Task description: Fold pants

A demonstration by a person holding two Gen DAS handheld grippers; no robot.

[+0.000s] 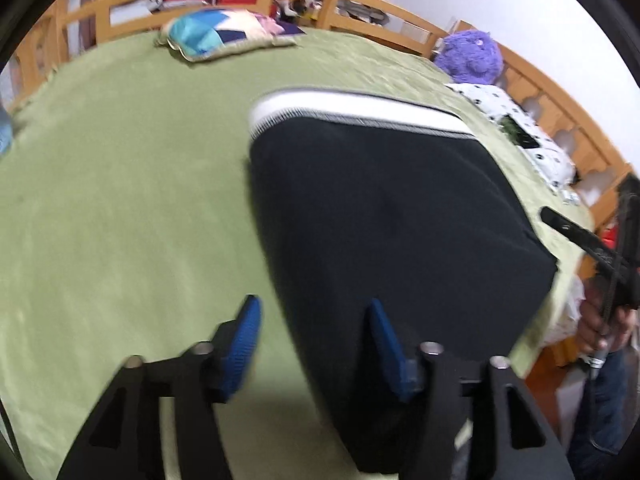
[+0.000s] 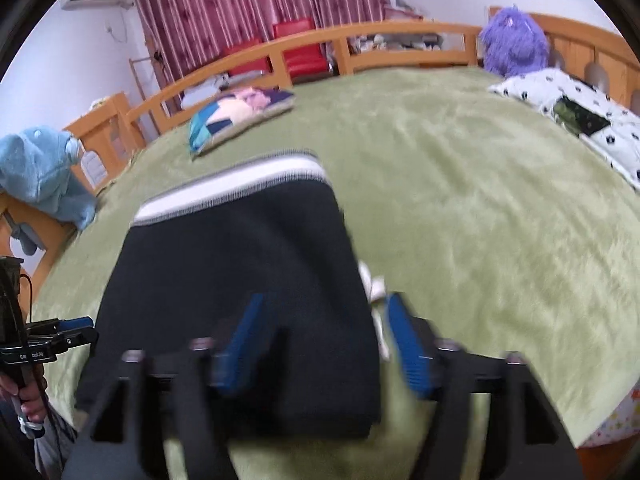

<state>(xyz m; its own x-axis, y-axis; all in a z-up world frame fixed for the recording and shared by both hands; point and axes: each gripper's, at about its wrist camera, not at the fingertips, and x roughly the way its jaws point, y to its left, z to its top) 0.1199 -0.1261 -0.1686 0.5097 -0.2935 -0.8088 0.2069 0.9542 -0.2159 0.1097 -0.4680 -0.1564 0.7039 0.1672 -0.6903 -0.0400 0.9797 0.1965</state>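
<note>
Folded black pants [image 2: 240,300] with white waistband lie flat on the green bed [image 2: 460,208]. Right claw [image 2: 324,344] stands open over their near right corner, gripping nothing.

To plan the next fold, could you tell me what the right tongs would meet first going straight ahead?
Probably the right edge of the folded black pants, which lies between the open right tongs; depth is unclear.

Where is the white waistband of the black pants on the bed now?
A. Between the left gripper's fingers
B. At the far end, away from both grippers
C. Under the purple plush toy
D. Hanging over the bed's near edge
B: the waistband lies at the far end of the folded pants, well beyond both open grippers, left and right.
</note>
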